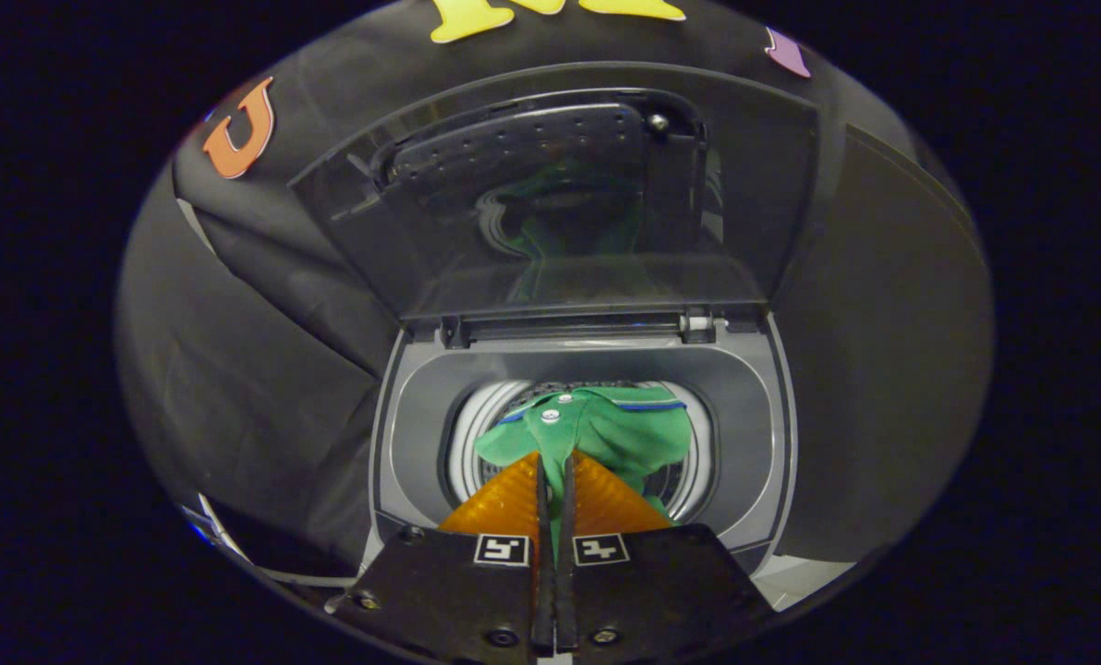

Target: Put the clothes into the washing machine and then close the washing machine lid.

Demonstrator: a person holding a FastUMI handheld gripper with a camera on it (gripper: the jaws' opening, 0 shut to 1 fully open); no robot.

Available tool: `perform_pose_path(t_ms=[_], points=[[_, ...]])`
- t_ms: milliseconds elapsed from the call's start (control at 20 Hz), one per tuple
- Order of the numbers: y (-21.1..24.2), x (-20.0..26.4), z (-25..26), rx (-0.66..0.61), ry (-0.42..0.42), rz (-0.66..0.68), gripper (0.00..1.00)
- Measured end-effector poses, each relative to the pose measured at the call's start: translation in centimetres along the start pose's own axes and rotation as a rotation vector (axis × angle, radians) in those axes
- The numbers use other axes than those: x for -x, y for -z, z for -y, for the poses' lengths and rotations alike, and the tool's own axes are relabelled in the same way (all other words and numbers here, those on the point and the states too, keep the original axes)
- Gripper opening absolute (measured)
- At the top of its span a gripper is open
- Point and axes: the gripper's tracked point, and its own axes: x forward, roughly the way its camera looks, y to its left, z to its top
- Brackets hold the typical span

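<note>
Dim booth light falls from above. The raised lid [560,194] carries a smeared green reflection and soft glare. The drum [477,434] rim gleams, sharply focused. Fisheye bending curves lines outward, and the cloth wall [236,369] darkens toward the margins.

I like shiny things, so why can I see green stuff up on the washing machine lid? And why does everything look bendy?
In the gripper view, the open lid is glossy and mirrors the green garment pinched by the gripper over the drum. The reflection looks wavy and dim. The fisheye lens curves the straight edges. The booth is dark around it.
</note>
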Motion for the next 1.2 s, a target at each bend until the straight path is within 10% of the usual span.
perform_pose_path(t_ms=[350,550,1200], points=[[0.2,0.1,0.7,-0.018,0.027,0.005,0.14],[0.2,0.6,1.1,0.003,0.054,0.033,1.0],[-0.5,4.5,2.0,0.051,0.073,0.117,0.99]])
